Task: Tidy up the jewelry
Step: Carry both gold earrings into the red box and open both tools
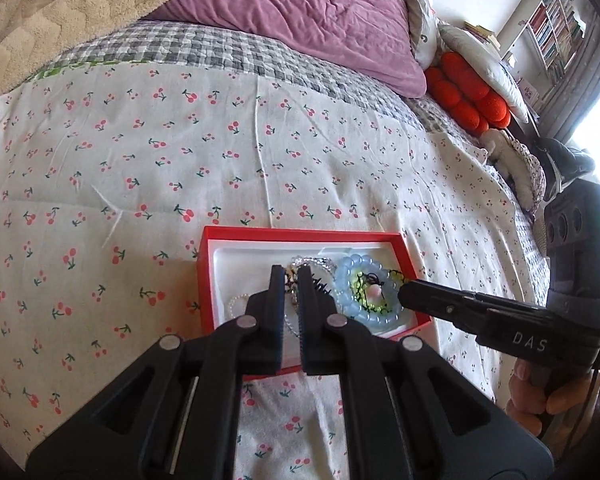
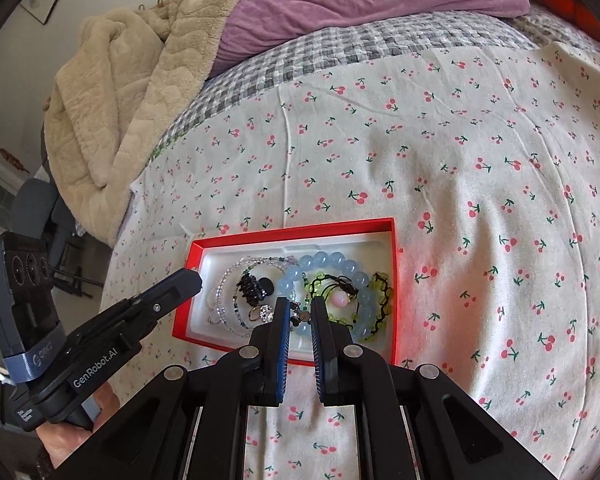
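Observation:
A red box (image 1: 202,268) with a white liner lies on the cherry-print sheet; it also shows in the right wrist view (image 2: 394,280). It holds a pale blue bead bracelet (image 2: 328,261) (image 1: 346,270), clear bead strands (image 2: 226,280), a black piece (image 2: 256,286) and a green-black cord with a pink bead (image 2: 339,300). My left gripper (image 1: 290,270) hovers over the box's middle, jaws slightly apart, nothing held. My right gripper (image 2: 301,304) hovers over the box's near edge, jaws slightly apart, empty.
The bed carries a purple duvet (image 1: 300,12), a beige blanket (image 2: 112,92), a grey checked quilt (image 1: 204,46) and red and white cushions (image 1: 466,96) at the right. A bookshelf (image 1: 556,24) stands beyond.

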The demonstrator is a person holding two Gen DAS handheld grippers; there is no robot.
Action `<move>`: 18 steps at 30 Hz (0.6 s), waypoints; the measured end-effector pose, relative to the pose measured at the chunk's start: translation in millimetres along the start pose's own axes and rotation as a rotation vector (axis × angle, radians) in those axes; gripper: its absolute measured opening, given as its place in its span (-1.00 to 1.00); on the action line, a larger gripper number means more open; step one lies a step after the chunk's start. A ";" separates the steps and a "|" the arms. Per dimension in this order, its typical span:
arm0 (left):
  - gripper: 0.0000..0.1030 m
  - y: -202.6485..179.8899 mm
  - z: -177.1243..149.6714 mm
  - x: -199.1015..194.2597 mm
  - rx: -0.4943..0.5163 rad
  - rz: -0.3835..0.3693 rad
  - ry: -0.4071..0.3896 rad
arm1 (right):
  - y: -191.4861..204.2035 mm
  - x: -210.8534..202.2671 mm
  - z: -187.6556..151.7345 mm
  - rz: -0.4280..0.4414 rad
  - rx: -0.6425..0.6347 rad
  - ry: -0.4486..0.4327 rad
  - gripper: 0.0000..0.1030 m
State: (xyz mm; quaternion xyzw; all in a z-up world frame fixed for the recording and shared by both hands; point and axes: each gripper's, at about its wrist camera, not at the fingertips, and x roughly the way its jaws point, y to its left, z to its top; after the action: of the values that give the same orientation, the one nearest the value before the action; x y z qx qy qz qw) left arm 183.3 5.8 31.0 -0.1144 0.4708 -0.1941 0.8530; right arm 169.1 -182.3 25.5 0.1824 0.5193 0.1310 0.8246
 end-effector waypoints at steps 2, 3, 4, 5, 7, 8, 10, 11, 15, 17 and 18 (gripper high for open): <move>-0.86 2.3 2.3 3.7 -0.010 0.001 -0.006 | -3.9 4.7 2.6 0.005 0.007 0.006 -0.80; -0.86 3.2 2.9 5.4 -0.012 0.006 -0.009 | -5.5 6.8 3.6 0.018 0.009 0.007 -0.80; -0.86 3.7 3.0 7.6 -0.010 0.012 -0.008 | -7.8 8.3 4.2 0.033 0.013 0.004 -0.80; -0.86 4.0 2.9 9.4 -0.005 0.023 -0.007 | -10.0 10.4 4.9 0.045 0.018 0.005 -0.80; -0.86 4.1 2.8 13.1 0.008 0.046 -0.006 | -13.7 14.1 6.4 0.056 0.023 0.011 -0.80; -0.86 4.7 3.1 15.0 0.013 0.052 -0.004 | -15.1 15.7 6.9 0.053 0.023 0.012 -0.80; -0.86 4.2 3.4 17.3 0.022 0.065 -0.003 | -17.1 18.1 8.3 0.046 0.023 0.008 -0.79; -0.86 4.4 3.7 17.9 0.027 0.073 -0.004 | -18.5 18.8 9.2 0.048 0.026 0.003 -0.79; -0.86 3.0 3.3 17.4 0.044 0.088 -0.009 | -20.3 20.1 13.3 0.070 0.025 -0.026 -0.77; -0.76 3.0 3.3 16.8 0.043 0.090 -0.008 | -21.7 19.4 14.9 0.097 0.039 -0.036 -0.59; -0.68 2.9 3.4 16.6 0.043 0.086 -0.004 | -22.8 19.2 16.1 0.104 0.050 -0.030 -0.51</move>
State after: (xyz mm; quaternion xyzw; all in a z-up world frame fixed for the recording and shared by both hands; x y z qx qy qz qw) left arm 194.9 1.2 19.1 -0.0761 0.4695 -0.1669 0.8637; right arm 192.5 -197.7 6.3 0.2318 0.4998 0.1581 0.8194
